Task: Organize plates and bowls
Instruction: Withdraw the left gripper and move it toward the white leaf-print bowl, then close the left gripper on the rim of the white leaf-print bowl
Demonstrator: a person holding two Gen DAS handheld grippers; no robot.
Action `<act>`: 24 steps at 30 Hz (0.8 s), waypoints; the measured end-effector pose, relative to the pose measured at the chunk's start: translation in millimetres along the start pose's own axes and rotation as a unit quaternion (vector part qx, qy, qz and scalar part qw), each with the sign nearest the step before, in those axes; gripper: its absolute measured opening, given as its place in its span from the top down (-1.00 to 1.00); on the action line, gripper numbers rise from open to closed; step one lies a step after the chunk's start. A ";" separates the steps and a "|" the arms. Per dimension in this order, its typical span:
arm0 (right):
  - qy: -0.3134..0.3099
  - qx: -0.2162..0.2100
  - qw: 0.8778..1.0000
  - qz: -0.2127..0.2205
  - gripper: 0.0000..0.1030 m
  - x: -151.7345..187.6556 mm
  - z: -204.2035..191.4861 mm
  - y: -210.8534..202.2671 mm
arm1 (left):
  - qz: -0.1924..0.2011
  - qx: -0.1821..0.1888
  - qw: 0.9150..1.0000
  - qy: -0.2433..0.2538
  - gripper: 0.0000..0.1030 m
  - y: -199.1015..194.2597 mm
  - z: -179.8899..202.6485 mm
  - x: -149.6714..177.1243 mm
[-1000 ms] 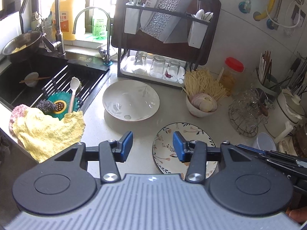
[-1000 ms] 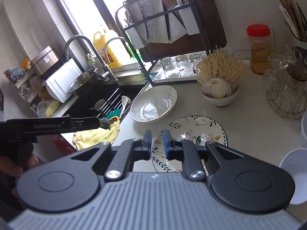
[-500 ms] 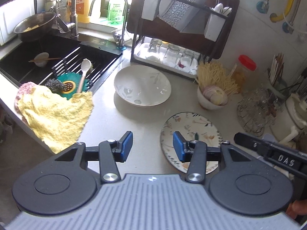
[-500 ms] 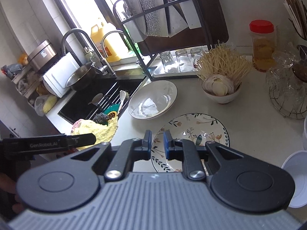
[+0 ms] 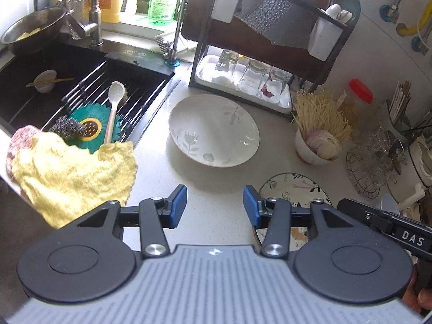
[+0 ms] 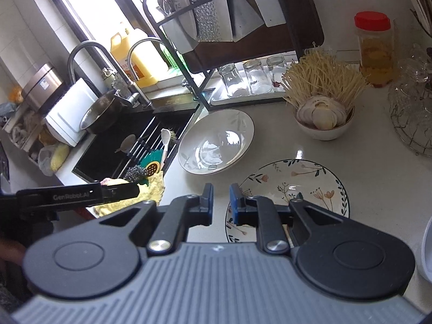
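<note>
Crockery lay on the pale counter (image 5: 151, 159): a white bowl (image 5: 213, 130) with faint leaf prints at centre frame, and a floral plate (image 6: 294, 186) just lower right of it, apart from it. The left gripper (image 5: 214, 206) hovered at lower centre with its blue pads half spread and nothing between them. The right gripper (image 6: 220, 202) stood nearly closed over the plate's left rim, empty. A yellow cloth (image 5: 70, 172) draped the edge of the sink (image 5: 32, 100) at left.
</note>
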State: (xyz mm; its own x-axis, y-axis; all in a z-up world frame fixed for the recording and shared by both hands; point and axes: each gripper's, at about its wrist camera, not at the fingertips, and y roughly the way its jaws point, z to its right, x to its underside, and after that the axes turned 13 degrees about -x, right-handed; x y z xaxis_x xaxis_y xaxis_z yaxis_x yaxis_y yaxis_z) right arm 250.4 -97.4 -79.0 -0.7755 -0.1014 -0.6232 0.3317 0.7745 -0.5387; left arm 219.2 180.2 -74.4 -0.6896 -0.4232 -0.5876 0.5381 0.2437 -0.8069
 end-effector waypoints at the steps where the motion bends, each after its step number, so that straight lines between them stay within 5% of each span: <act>1: 0.006 0.002 1.000 -0.001 0.67 -2.7 0.2 5.0 | 0.001 0.003 1.000 0.004 -0.01 3.0 -1.1 -4.4; 15: 0.055 0.038 0.998 -0.013 0.64 -40.2 -0.4 78.5 | -0.029 0.053 0.996 0.070 -0.01 81.1 -13.3 -77.1; 17: 0.068 0.039 0.997 -0.011 -0.16 -43.3 -0.3 88.4 | -0.031 0.062 0.995 0.076 -0.01 93.4 -18.2 -87.7; 18: 0.075 0.042 0.996 -0.005 -0.32 -44.7 -1.1 91.2 | -0.032 0.065 0.994 0.077 -0.01 99.6 -21.2 -92.8; 24: 0.092 0.062 0.994 0.002 -0.38 -54.7 -0.6 115.2 | -0.045 0.077 0.992 0.092 -0.01 140.3 -36.6 -117.0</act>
State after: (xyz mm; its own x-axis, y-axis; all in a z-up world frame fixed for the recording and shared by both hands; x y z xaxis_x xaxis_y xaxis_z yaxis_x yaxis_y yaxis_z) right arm 330.6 -2.3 -106.6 -0.8548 0.0265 -0.5182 0.3907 0.6902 -0.6090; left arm 357.6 295.8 -121.0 -0.8072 -0.2678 -0.5259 0.5282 0.0699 -0.8463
